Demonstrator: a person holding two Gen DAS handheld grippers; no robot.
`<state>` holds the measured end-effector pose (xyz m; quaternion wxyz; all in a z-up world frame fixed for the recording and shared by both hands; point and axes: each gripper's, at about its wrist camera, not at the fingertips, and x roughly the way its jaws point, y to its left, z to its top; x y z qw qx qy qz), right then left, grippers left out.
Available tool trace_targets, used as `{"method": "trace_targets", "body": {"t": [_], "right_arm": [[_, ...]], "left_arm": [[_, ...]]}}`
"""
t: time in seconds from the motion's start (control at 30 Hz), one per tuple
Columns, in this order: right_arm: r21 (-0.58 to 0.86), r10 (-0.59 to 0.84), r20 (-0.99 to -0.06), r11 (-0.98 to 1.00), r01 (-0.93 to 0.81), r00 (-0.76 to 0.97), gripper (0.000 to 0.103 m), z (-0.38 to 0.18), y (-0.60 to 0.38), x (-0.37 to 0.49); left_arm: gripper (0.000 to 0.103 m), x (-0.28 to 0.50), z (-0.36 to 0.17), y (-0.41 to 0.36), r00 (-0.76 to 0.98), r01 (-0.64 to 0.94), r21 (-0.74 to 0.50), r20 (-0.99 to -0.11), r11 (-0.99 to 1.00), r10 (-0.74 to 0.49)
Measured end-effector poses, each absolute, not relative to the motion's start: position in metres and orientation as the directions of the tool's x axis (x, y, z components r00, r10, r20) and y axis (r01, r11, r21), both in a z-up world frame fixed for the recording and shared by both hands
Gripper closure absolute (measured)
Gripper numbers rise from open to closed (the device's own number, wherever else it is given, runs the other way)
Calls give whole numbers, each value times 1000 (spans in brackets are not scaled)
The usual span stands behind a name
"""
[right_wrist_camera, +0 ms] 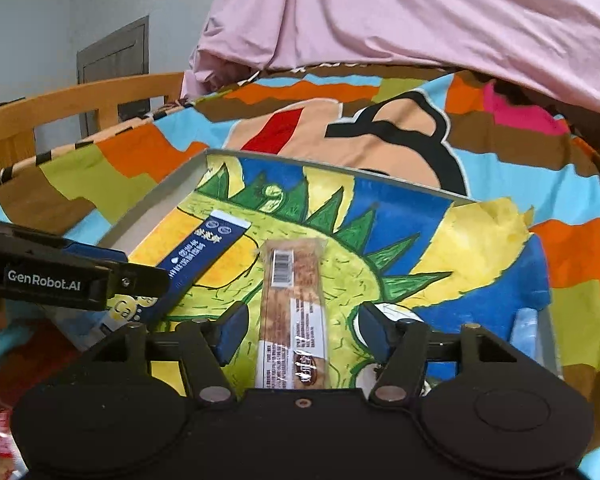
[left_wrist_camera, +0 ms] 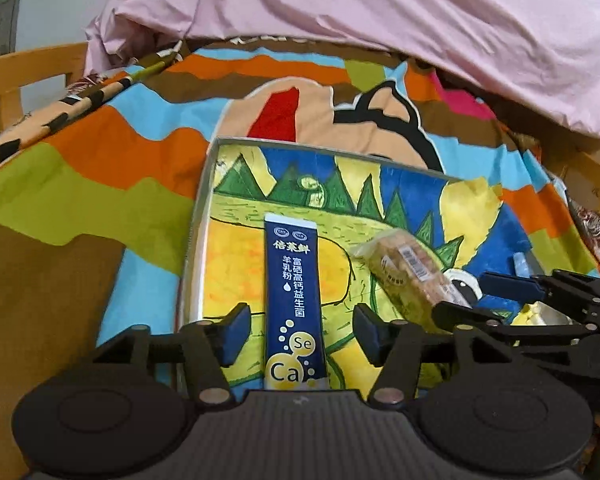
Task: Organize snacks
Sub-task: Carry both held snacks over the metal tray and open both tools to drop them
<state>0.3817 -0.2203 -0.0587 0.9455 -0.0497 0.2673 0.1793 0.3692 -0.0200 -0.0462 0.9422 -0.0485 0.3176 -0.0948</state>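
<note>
A dark blue powder sachet (left_wrist_camera: 294,300) marked Ca and Se lies flat in a shallow grey-rimmed tray (left_wrist_camera: 199,216) lined with a painted dinosaur picture. My left gripper (left_wrist_camera: 300,330) straddles the sachet's near end, open, with a gap on each side of it. To the sachet's right lies a clear-wrapped brown snack bar (left_wrist_camera: 404,272), also in the tray. In the right wrist view the snack bar (right_wrist_camera: 294,312) lies lengthwise between the pads of my right gripper (right_wrist_camera: 302,330), which is open and not touching it. The sachet (right_wrist_camera: 196,264) and the left gripper (right_wrist_camera: 120,276) show at its left.
The tray (right_wrist_camera: 160,196) rests on a bright cartoon-print blanket (left_wrist_camera: 100,152). A rumpled pink quilt (left_wrist_camera: 380,12) is heaped behind it. A wooden bed rail (right_wrist_camera: 60,108) runs at the far left. A pale blue item (right_wrist_camera: 526,328) lies at the tray's right edge, and red packaging (right_wrist_camera: 0,436) shows at the lower left.
</note>
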Motion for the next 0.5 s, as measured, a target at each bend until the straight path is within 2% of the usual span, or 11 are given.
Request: {"method": "trace_targets", "body": {"t": [0.03, 0.17, 0.27, 0.43, 0.5], "right_arm": [[2, 315, -517, 930, -367, 796, 29, -52, -222, 375], [1, 325, -491, 928, -372, 808, 23, -22, -228, 349], [-21, 331, -453, 924, -381, 828, 19, 11, -227, 320], [-29, 349, -376, 921, -388, 858, 4, 68, -227, 261], [-29, 354, -350, 921, -388, 867, 3, 90, -226, 236]], "left_arm": [[37, 363, -42, -18, 789, 139, -158, -580, 978, -205], [25, 330, -23, -11, 831, 112, -177, -523, 978, -190], [21, 302, -3, -6, 856, 101, -186, -484, 977, -181], [8, 249, 42, 5, 898, 91, -198, -407, 976, -166], [5, 222, 62, 9, 919, 87, -192, -363, 978, -153]]}}
